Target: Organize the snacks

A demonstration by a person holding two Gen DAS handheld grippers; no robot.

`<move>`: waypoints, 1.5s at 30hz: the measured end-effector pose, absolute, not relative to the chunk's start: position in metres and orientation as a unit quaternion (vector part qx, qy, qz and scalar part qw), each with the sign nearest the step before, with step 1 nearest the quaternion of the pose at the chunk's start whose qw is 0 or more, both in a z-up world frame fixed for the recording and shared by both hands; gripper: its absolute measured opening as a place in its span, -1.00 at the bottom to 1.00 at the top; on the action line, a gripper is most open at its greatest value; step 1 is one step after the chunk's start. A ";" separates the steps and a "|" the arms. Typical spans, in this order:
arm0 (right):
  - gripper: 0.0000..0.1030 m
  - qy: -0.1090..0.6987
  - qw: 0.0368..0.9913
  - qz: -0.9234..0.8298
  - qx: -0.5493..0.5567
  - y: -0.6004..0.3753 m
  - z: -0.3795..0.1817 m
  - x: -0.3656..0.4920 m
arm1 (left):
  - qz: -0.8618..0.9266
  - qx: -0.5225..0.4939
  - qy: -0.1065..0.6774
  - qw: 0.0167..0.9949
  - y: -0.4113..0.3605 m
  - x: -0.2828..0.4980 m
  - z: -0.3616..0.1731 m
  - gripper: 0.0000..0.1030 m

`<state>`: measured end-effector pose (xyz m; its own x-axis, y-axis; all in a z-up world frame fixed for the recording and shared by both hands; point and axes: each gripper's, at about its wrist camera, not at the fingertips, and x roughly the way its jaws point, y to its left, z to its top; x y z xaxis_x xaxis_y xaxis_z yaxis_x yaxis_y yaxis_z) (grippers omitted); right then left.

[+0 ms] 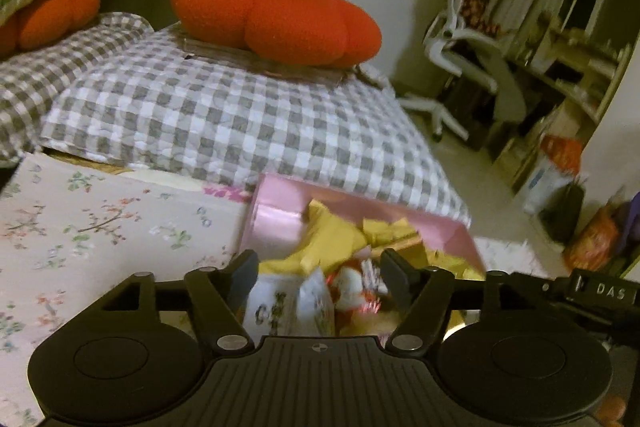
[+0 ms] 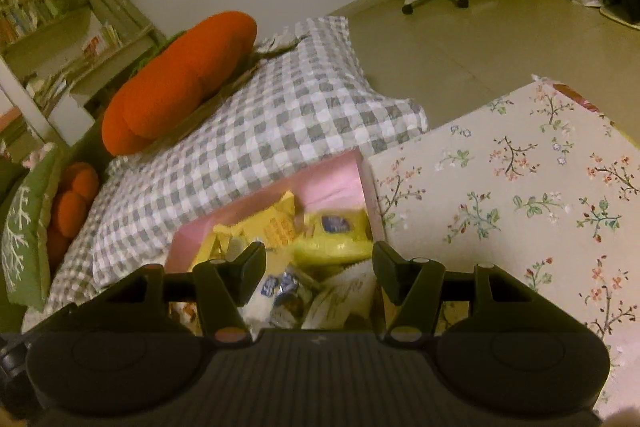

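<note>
Both grippers hang over the pink box, pointing down into it. The left gripper has its fingers spread w/ nothing between the pads; below the gap I see a white printed packet and a red-and-white wrapped sweet, neither touched as far as I can tell. The right gripper also has its fingers apart, not pinching anything; yellow snack bags and small blue-and-silver wrapped pieces lie under it.

The snacks are all heaped loose in the box, yellow packs at the far end, small wrapped bits nearer me. My guess: the box is the collecting spot, so the heap looks like a drop zone, not a sorted layout (sorting prob. not done yet). Both grippers empty-handed fits either just after a drop or just before a pick; I can't say which.

Edges & room: the box sits wedged between the floral-covered surface on one side and the checked quilt at the back, so its walls are tight there. The far pink wall stands up higher than the heap. The two grippers sit close over the same small opening, so I'd move one at a time. The floral top is bare and the best free space for laying things out. Orange plush cushion is well clear.
</note>
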<state>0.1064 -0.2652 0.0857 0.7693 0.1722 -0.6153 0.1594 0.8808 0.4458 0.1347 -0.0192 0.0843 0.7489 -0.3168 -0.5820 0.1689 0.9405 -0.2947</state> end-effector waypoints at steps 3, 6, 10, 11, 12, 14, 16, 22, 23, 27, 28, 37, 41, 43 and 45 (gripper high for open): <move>0.10 0.340 0.914 0.017 0.221 -0.256 0.092 0.097 | -0.124 -0.095 0.334 0.930 -0.022 0.124 0.091 0.60; 0.16 0.342 0.919 0.034 0.195 -0.247 0.099 0.082 | -0.118 -0.085 0.336 0.930 -0.023 0.111 0.099 0.70; 0.35 0.352 0.927 0.034 0.124 -0.230 0.102 0.060 | -0.107 -0.063 0.342 0.931 -0.023 0.092 0.106 0.79; 0.37 0.355 0.928 0.033 0.111 -0.227 0.102 0.055 | -0.106 -0.061 0.344 0.931 -0.022 0.088 0.107 0.82; 0.40 0.357 0.928 0.033 0.105 -0.225 0.102 0.052 | -0.106 -0.061 0.348 0.930 -0.021 0.083 0.108 0.86; 0.51 0.363 0.926 0.033 0.098 -0.221 0.101 0.047 | -0.107 -0.064 0.352 0.928 -0.017 0.073 0.108 0.89; 0.56 0.364 0.926 0.029 0.092 -0.219 0.102 0.043 | -0.103 -0.062 0.354 0.927 -0.014 0.064 0.109 0.93; 0.81 0.360 0.928 0.007 0.096 -0.215 0.105 0.018 | -0.069 -0.055 0.351 0.932 -0.004 0.034 0.114 0.99; 0.84 0.359 0.929 0.003 0.093 -0.214 0.106 0.013 | -0.067 -0.053 0.351 0.933 -0.004 0.029 0.114 1.00; 0.93 0.361 0.929 -0.005 0.086 -0.211 0.104 -0.005 | -0.068 -0.032 0.347 0.935 -0.008 0.006 0.117 1.00; 0.95 0.361 0.929 -0.007 0.083 -0.210 0.104 -0.008 | -0.067 -0.028 0.345 0.936 -0.008 0.002 0.118 1.00; 0.99 0.377 0.924 -0.022 0.057 -0.197 0.098 -0.020 | -0.056 -0.022 0.350 0.935 0.002 -0.019 0.115 1.00; 0.99 0.390 0.919 -0.028 0.053 -0.194 0.094 -0.017 | -0.049 -0.014 0.352 0.935 0.003 -0.019 0.111 1.00; 0.99 0.390 0.919 -0.029 0.050 -0.193 0.094 -0.016 | -0.045 -0.008 0.360 0.932 0.001 -0.016 0.107 1.00; 0.99 0.390 0.919 -0.030 0.049 -0.193 0.093 -0.017 | -0.043 -0.006 0.368 0.929 0.000 -0.014 0.103 1.00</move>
<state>-0.0166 -0.1928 0.0930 0.6945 -0.0160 -0.7193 0.0926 0.9934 0.0674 -0.0139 -0.0003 0.1026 0.7260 -0.0842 -0.6825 0.0754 0.9962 -0.0427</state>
